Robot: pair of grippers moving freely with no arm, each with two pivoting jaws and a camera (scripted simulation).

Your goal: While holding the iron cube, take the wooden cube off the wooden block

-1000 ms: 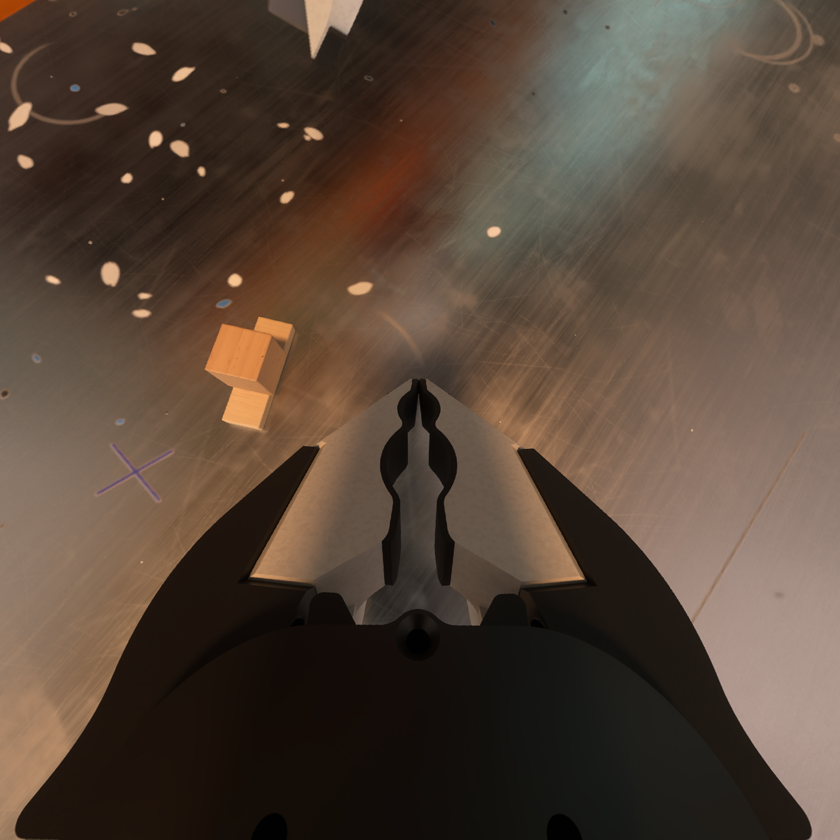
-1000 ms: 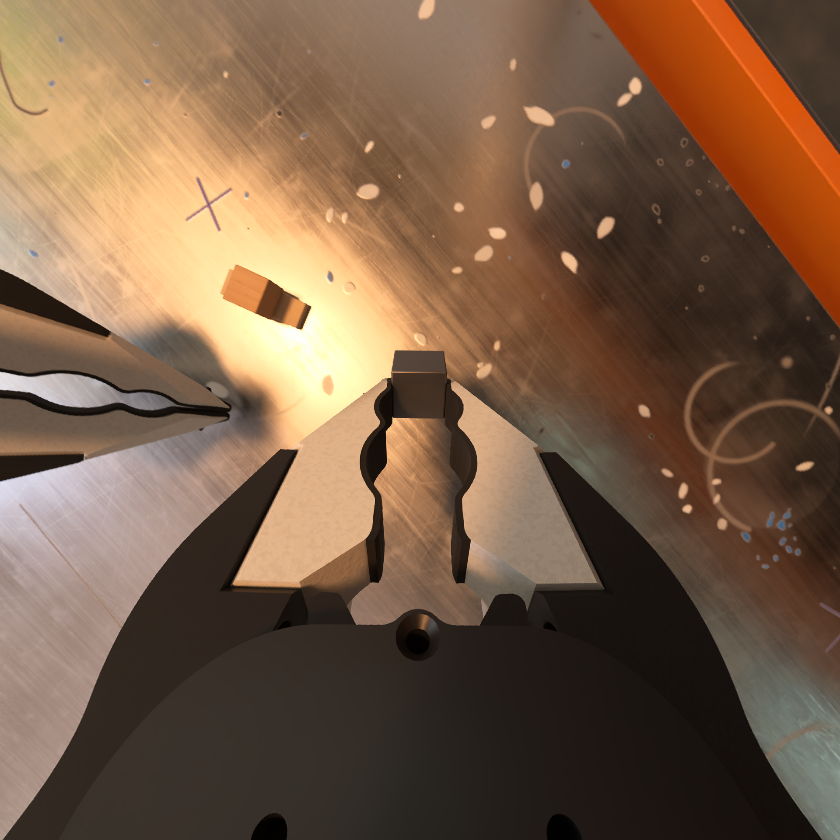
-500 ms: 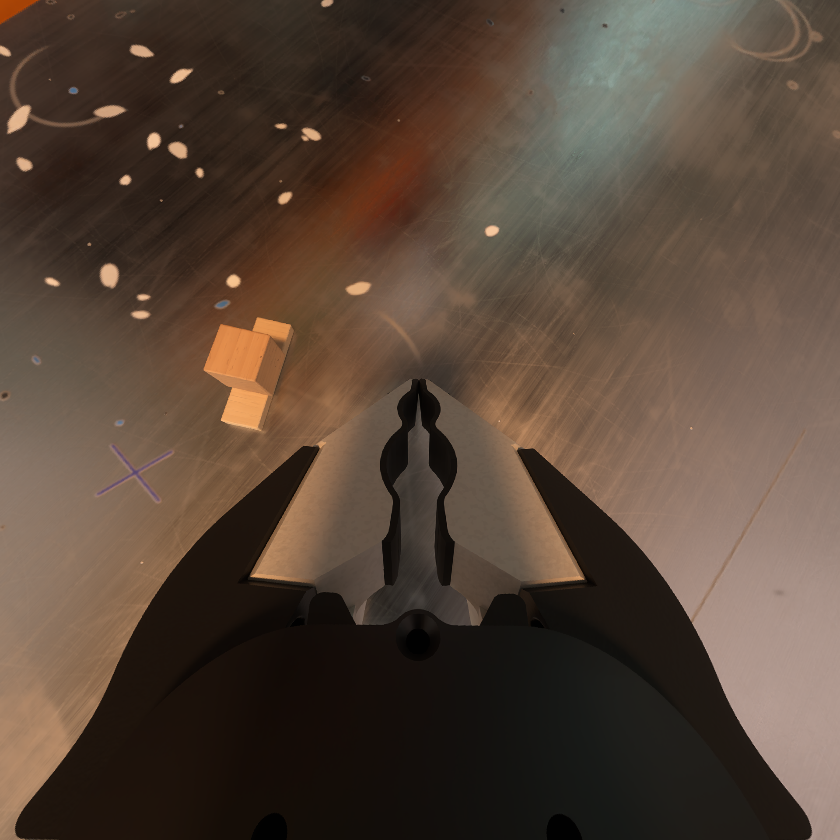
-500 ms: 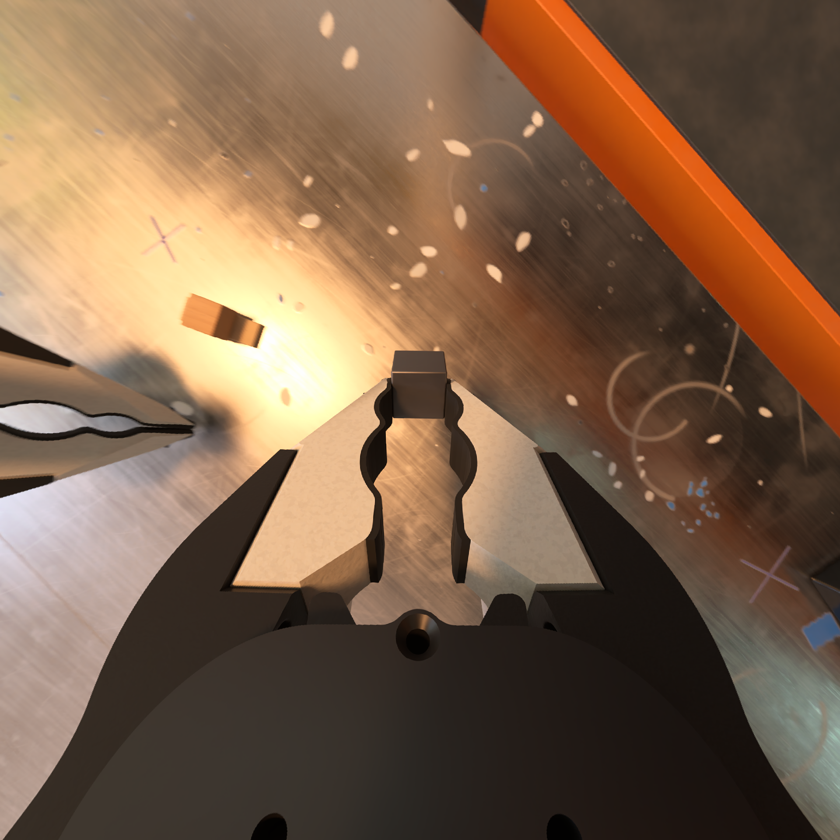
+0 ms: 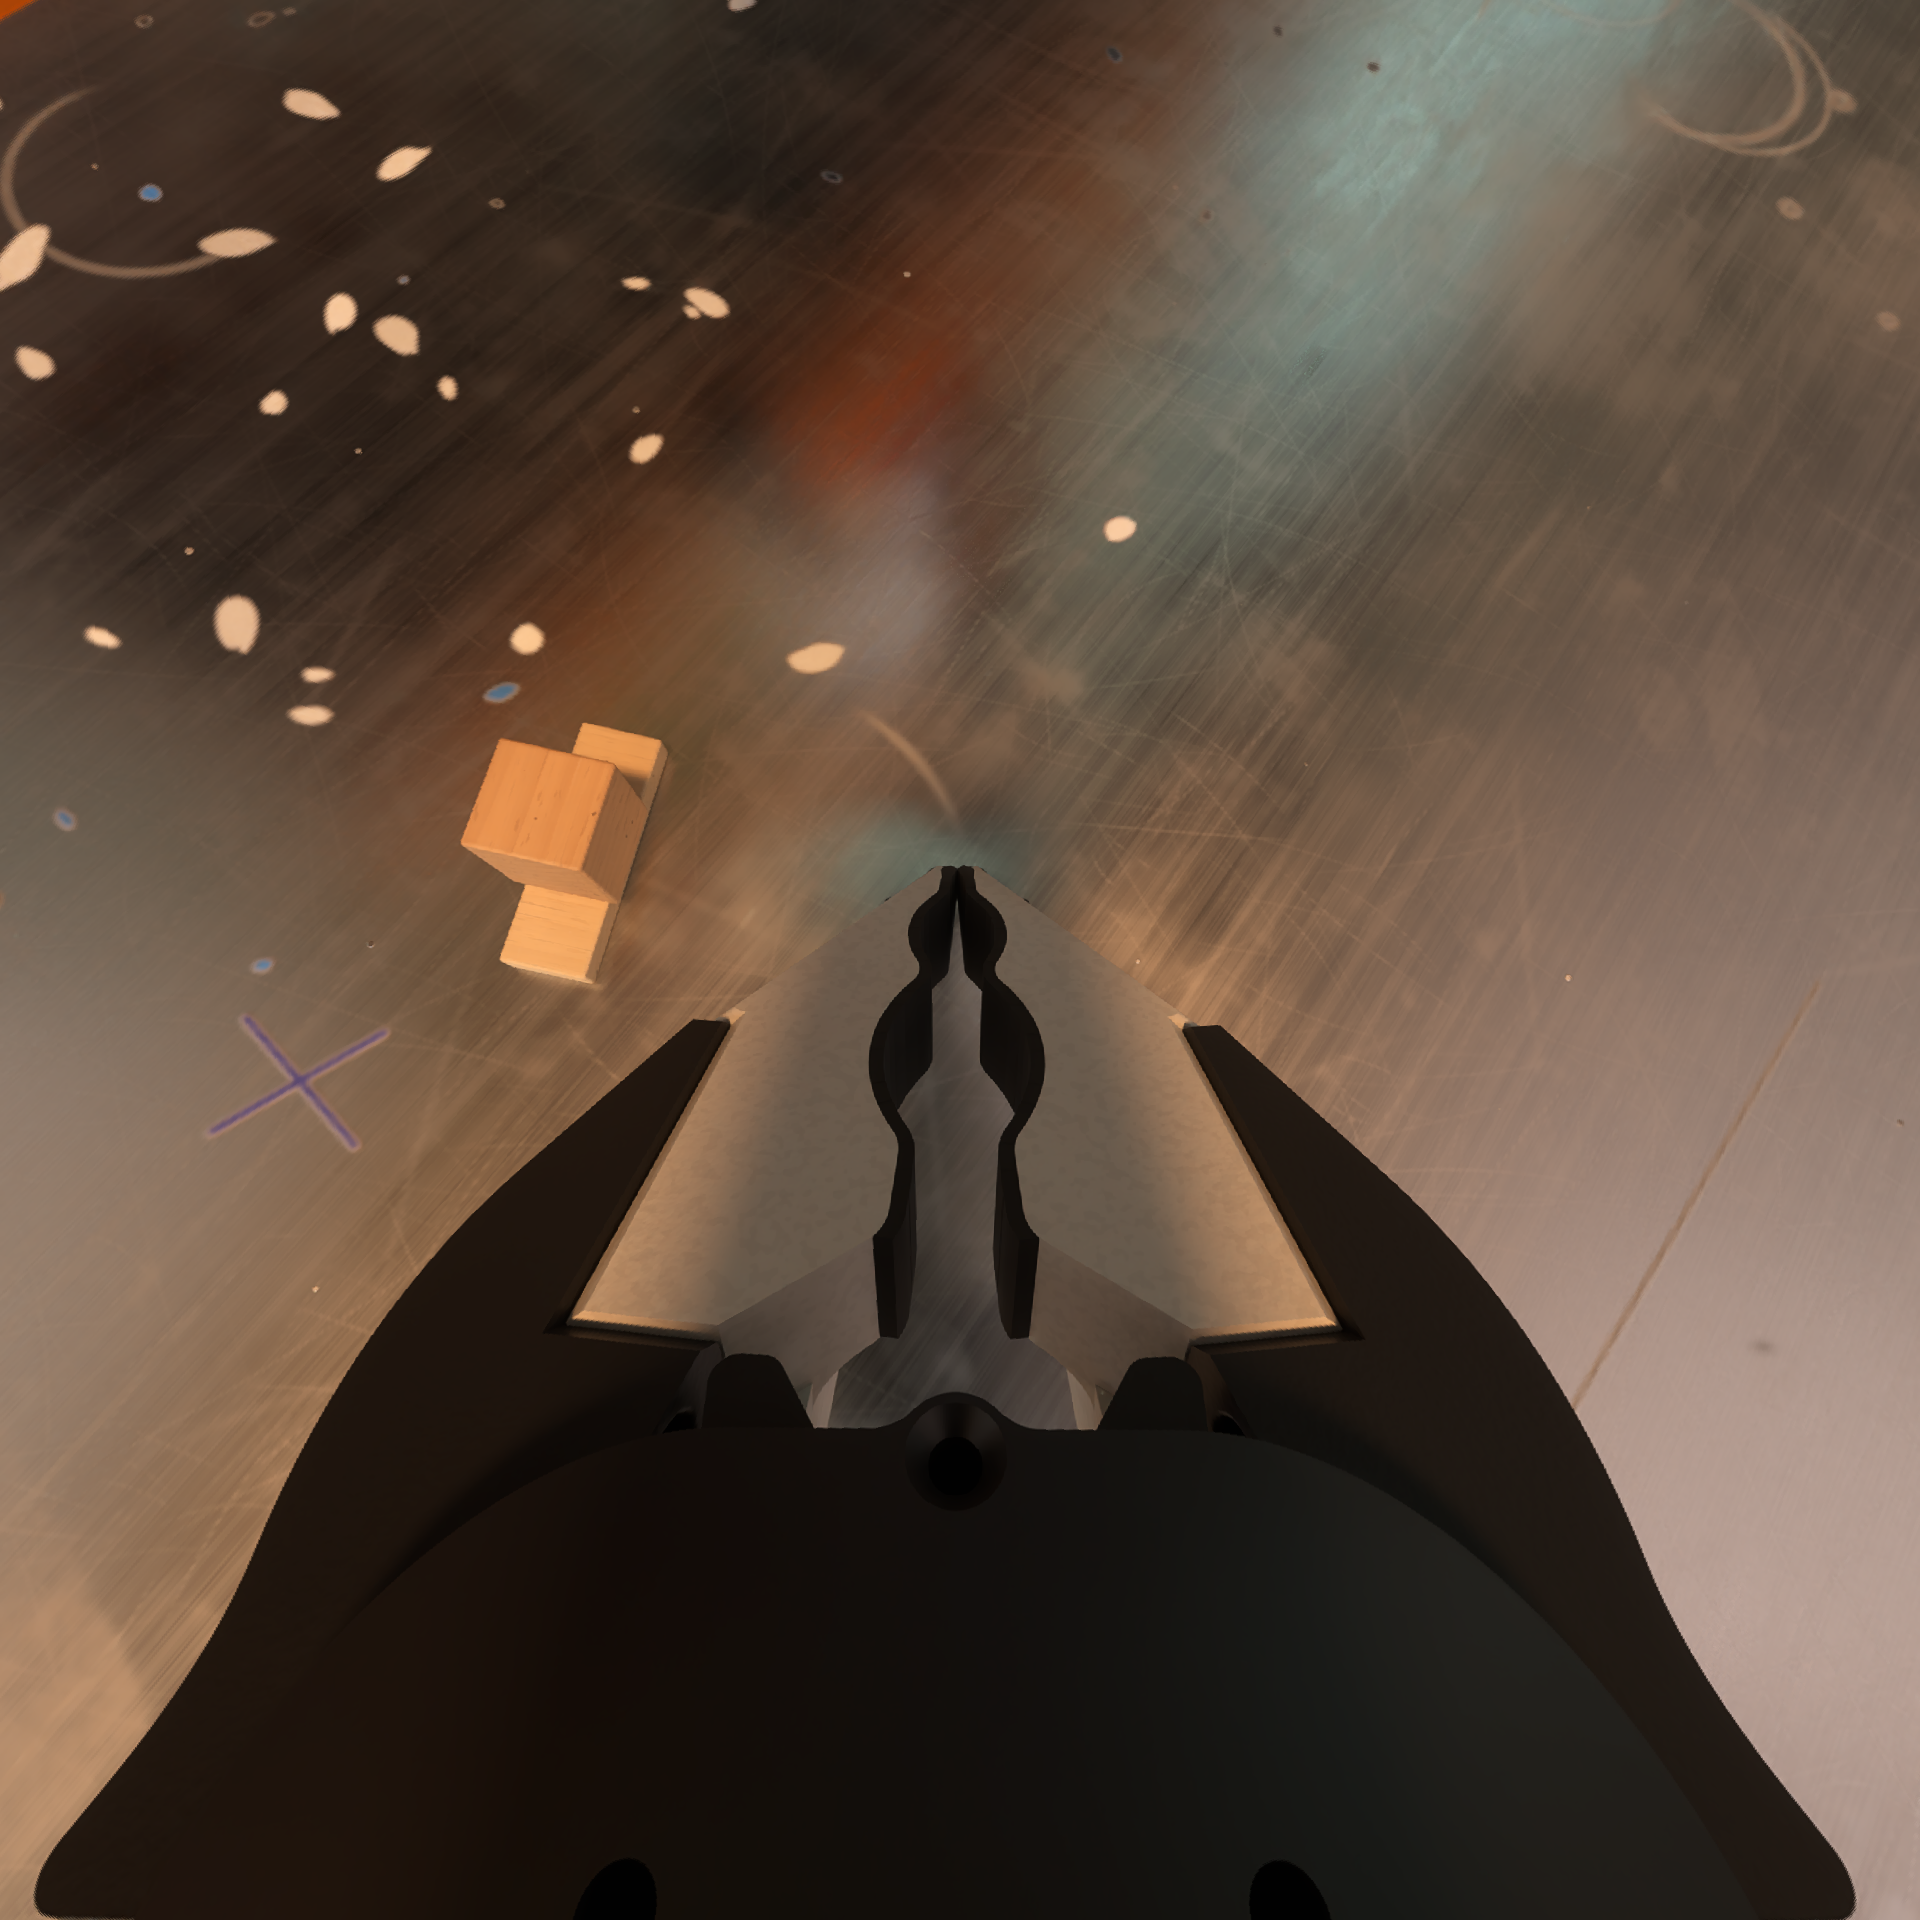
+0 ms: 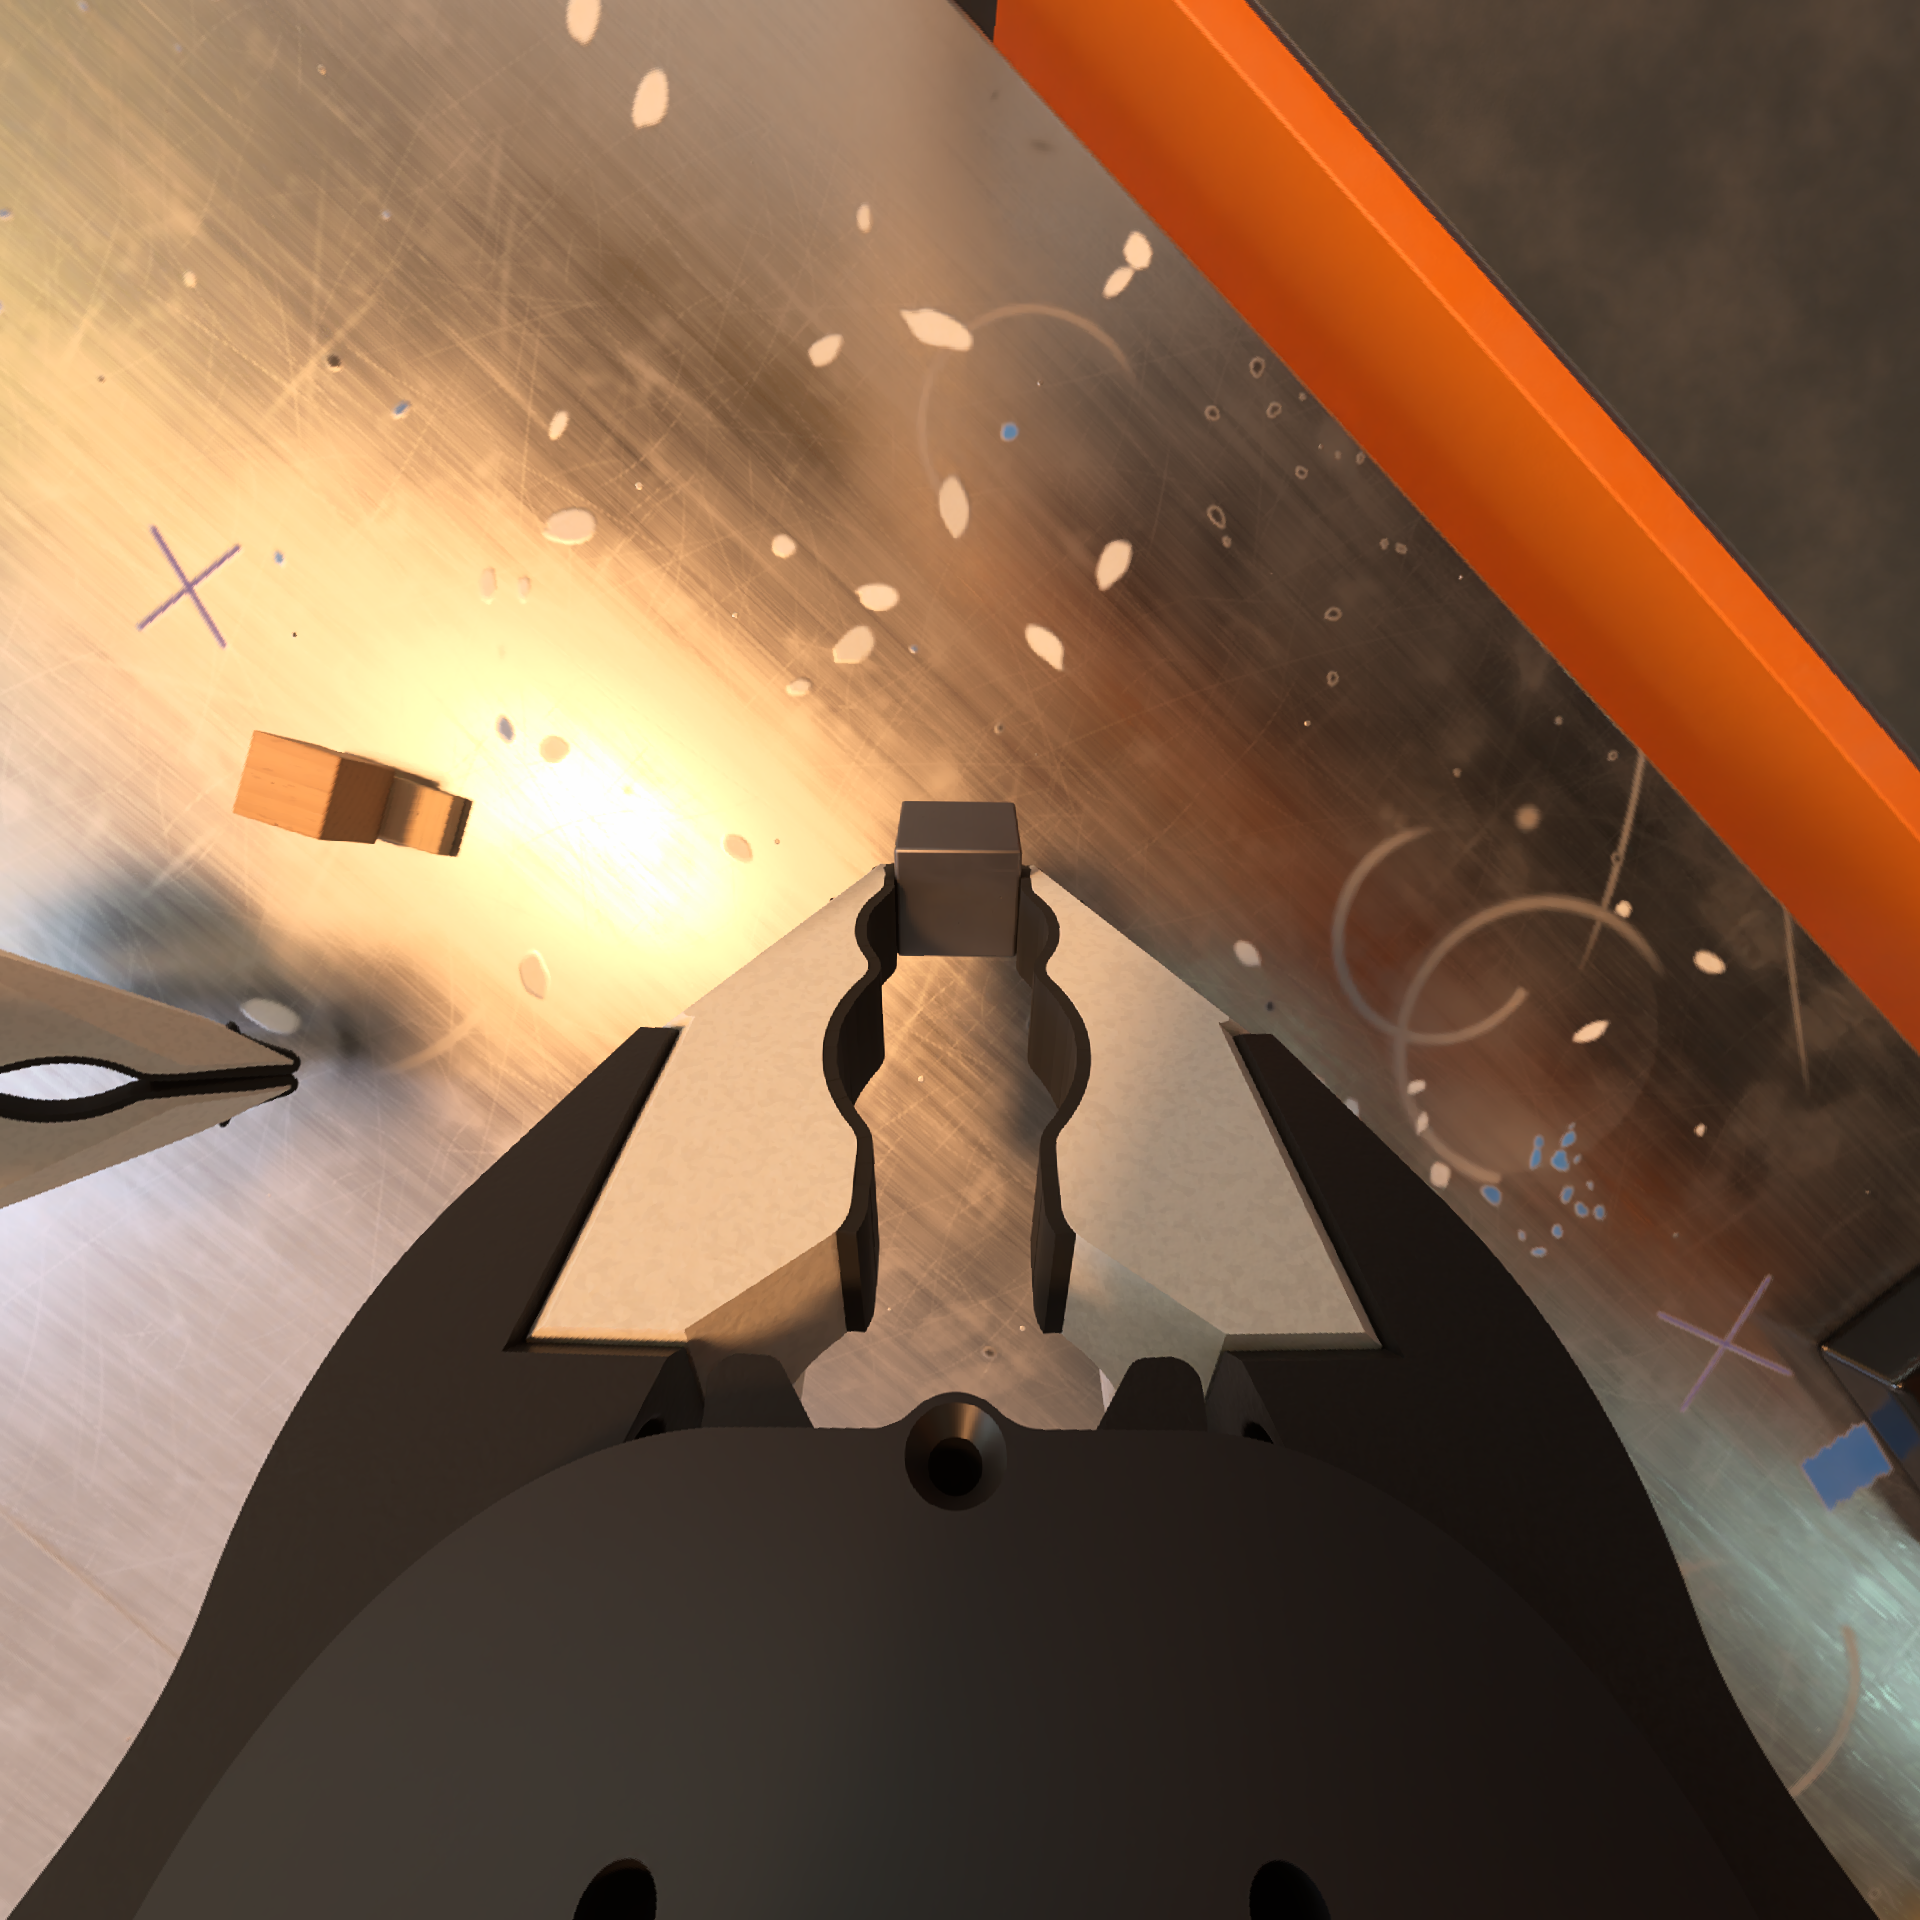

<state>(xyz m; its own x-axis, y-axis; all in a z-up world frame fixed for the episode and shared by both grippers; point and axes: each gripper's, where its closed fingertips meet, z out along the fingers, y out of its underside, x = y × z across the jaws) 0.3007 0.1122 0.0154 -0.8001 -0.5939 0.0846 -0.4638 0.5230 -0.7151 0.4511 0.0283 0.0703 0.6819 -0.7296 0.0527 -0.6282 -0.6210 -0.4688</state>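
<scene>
A light wooden cube [image 5: 551, 821] sits on top of a flat wooden block [image 5: 556, 935] on the scratched metal table, to the left of my left gripper [image 5: 956, 875], which is shut and empty. In the right wrist view the same wooden cube [image 6: 307, 784] and the wooden block [image 6: 426, 816] lie at the left. My right gripper [image 6: 956, 883] is shut on the grey iron cube [image 6: 956, 878] and holds it above the table. The left gripper's shut tips [image 6: 281, 1070] show at the left edge of that view.
An orange rail [image 6: 1455, 364] borders the table at the upper right of the right wrist view. Purple cross marks [image 5: 299, 1081] [image 6: 1725, 1340] and pale specks dot the metal table. A dark object with a blue patch [image 6: 1870, 1423] sits at the right edge.
The right gripper has moved with the iron cube, so the orange rail takes up more of its view and the left gripper sits lower at the left edge. The left gripper has stayed nearly still.
</scene>
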